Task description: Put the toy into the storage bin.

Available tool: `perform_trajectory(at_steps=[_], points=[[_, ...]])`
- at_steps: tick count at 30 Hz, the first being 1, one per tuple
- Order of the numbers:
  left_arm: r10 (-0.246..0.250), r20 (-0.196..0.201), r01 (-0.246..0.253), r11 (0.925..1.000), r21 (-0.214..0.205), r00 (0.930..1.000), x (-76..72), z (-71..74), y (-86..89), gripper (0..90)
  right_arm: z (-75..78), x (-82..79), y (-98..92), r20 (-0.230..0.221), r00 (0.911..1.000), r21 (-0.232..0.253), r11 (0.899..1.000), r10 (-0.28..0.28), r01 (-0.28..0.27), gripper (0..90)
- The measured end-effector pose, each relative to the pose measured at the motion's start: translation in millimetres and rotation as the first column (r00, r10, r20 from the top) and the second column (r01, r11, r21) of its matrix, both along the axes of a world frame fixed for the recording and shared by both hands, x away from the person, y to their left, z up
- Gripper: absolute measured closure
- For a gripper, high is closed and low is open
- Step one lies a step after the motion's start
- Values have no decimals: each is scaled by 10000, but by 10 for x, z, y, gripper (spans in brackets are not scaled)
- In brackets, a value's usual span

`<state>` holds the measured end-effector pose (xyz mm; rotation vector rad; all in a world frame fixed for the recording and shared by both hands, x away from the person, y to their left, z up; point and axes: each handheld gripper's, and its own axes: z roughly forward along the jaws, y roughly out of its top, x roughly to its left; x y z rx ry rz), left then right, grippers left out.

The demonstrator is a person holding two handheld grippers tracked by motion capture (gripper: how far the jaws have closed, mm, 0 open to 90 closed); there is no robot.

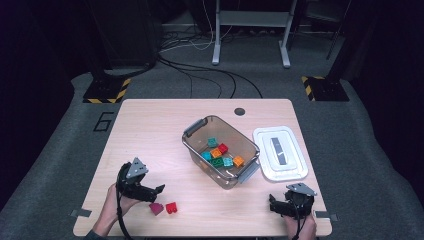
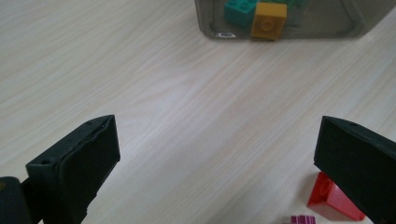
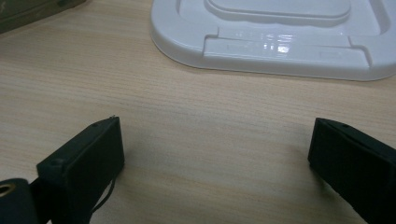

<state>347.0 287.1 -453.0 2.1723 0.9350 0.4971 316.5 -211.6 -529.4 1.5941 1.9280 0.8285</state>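
A clear plastic bin (image 1: 200, 162) sits at the table's centre and holds several bricks in teal, red, orange and green. A red brick (image 1: 171, 207) and a magenta brick (image 1: 156, 208) lie loose near the front edge. My left gripper (image 1: 156, 194) hovers just above and left of them, open and holding nothing. In the left gripper view the red brick (image 2: 334, 198) sits partly behind the right jaw, with the magenta brick (image 2: 302, 219) at the bottom edge. The left gripper (image 2: 217, 140) faces the bin (image 2: 322, 23). My right gripper (image 1: 272, 204) rests open at the front right.
A white lid (image 1: 280, 152) lies flat to the right of the bin, just ahead of the right gripper (image 3: 215, 140) and shown as the lid (image 3: 280, 42) in its view. The wooden table (image 1: 150, 135) has bare room at left. Stands and cables are on the floor beyond.
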Motion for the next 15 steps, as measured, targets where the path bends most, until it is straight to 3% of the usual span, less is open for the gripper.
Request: perform_trajectory(at_steps=[9,15], points=[[166,-406,-175,9996,-215,9990,-179,-226,81,1,0,0,0,0,10000,2,10000,0,0,26],[-93,-769,81,9998,-162,9970,-267,-351,45,3,0,1,0,3,10000,1,10000,-6,6,26]])
